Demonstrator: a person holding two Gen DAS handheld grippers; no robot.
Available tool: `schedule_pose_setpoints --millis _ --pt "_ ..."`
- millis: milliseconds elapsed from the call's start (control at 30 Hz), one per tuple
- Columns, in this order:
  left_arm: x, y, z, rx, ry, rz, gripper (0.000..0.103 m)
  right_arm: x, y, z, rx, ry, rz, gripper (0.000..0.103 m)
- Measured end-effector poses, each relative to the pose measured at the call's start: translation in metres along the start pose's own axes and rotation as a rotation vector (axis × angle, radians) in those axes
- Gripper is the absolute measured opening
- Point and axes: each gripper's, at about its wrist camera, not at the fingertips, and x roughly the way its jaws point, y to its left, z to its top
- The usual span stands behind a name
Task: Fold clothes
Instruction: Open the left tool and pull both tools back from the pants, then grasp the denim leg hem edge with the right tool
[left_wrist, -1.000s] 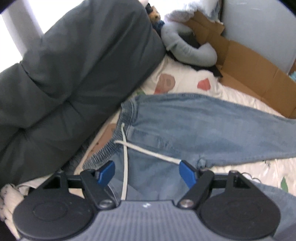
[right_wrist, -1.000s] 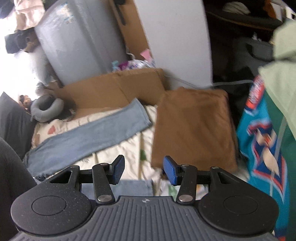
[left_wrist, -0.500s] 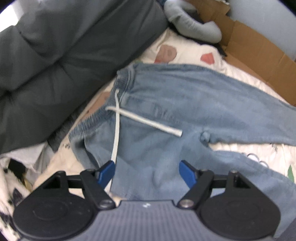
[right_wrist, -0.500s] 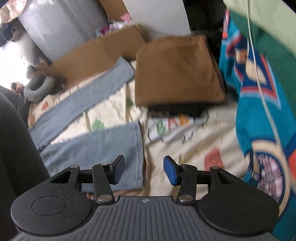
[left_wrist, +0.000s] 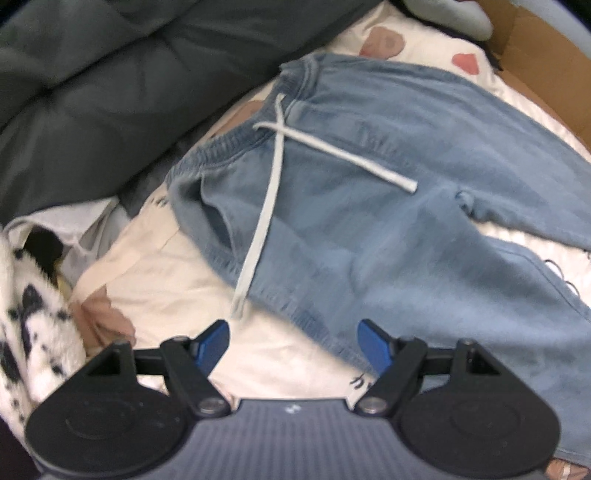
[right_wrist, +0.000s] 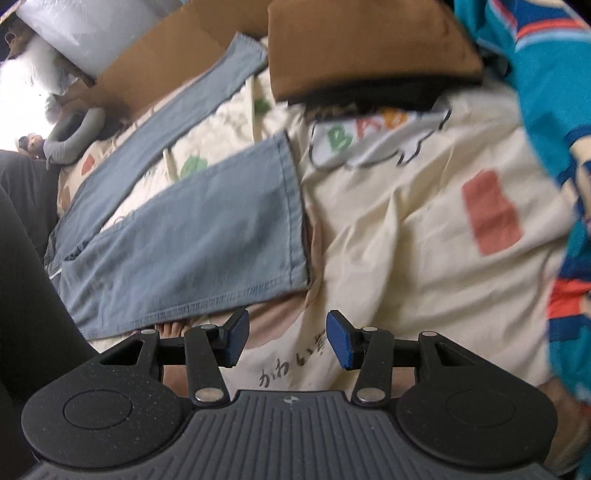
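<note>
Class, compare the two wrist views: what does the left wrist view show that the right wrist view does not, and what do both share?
Left only: the jeans' waistband with its white drawstring, and the dark grey cushion. Right only: the leg hem, a folded brown garment and a teal garment. Both: the blue jeans on the cream printed sheet, with each gripper open.

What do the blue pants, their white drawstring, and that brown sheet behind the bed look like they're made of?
Pants: soft, faded light-blue denim or a denim-look cotton, matte, with stitched hems and a gathered elastic waistband. Drawstring: flat woven cord, probably cotton, off-white and matte. Brown sheet: looks like cardboard, stiff and flat with a dull surface and a crease.
</note>
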Motion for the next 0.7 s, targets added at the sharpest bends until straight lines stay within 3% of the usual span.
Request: schedule_pose_setpoints --millis 200,433,700 --pt "0.005 0.008 -0.016 -0.02 0.023 0.014 0.079 0.034 0.0 -0.005 0.033 0.039 0.053 0.053" --pt "0.006 0.011 -0.027 -0.043 0.049 0.031 0.079 0.068 -0.003 0.006 0.188 0.052 0.116 0.053" --pt "0.015 0.004 -0.033 -0.043 0.078 0.051 0.079 0.103 -0.026 0.003 0.388 0.071 0.118 0.053"
